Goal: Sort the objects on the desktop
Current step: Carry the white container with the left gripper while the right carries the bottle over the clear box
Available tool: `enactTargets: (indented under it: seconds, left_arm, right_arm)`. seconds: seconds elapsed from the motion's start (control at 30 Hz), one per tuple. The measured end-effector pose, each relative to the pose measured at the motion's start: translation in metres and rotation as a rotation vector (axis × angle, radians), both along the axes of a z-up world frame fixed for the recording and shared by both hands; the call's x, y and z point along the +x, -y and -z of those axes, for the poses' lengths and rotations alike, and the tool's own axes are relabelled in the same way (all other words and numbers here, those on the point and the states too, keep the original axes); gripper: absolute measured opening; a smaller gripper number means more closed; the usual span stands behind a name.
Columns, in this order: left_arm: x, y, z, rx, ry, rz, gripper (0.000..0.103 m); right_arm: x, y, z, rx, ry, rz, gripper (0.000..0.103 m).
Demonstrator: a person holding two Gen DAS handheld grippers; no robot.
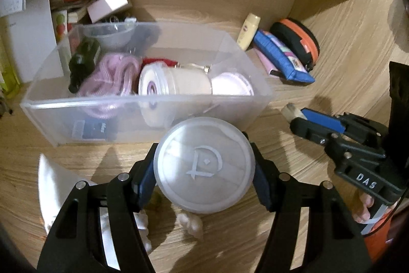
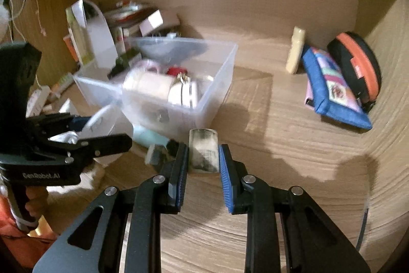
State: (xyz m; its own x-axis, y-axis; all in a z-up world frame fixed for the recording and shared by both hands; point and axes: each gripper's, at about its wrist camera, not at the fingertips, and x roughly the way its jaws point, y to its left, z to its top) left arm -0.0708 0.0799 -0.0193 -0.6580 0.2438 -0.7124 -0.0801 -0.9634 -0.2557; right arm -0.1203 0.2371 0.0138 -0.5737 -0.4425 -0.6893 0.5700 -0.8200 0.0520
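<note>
My left gripper (image 1: 202, 154) is shut on a round frosted plastic jar (image 1: 204, 170) with a white logo on its lid, held just in front of the clear plastic bin (image 1: 255, 83). The bin holds a pink cord (image 1: 112, 73), white jars (image 1: 173, 83) and a dark green bottle (image 1: 83, 60). My right gripper (image 2: 203, 149) is shut on a smudged white eraser block (image 2: 203, 155), above the desk right of the bin (image 2: 219, 83). In the left wrist view the right gripper (image 1: 299, 117) shows at the right with the eraser (image 1: 290, 111) at its tips.
A yellow tube (image 1: 248, 31), a blue pouch (image 1: 281, 55) and an orange-and-black round case (image 1: 299, 41) lie at the back right. Books and a pink box (image 1: 108, 4) are stacked behind the bin. Crumpled tissue (image 1: 190, 223) and white paper (image 1: 49, 183) lie under the left gripper.
</note>
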Motion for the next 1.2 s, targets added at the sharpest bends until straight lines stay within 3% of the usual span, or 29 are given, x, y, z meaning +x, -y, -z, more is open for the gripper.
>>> enactTargets:
  seconds: [0.2,0.57,0.97,1.2]
  left_arm:
    - [0.005,0.008,-0.016,0.014,-0.045,-0.007,0.065]
    - [0.004,0.048,-0.04,0.0,-0.123,-0.072,0.065]
    - [-0.01,0.115,-0.054,-0.04,-0.13,-0.178,0.065]
    - [-0.033,0.129,-0.043,-0.05,-0.105,-0.195,0.065]
  right_arm:
    - [0.005,0.004,-0.023,-0.034,-0.057,-0.012,0.022]
    - [-0.005,0.024,-0.03,-0.055,-0.066,-0.038,0.022]
    - [-0.027,0.045,-0.03,-0.046,-0.053,-0.048,0.022]
    - [-0.05,0.055,-0.021,-0.021,-0.021,-0.034,0.022]
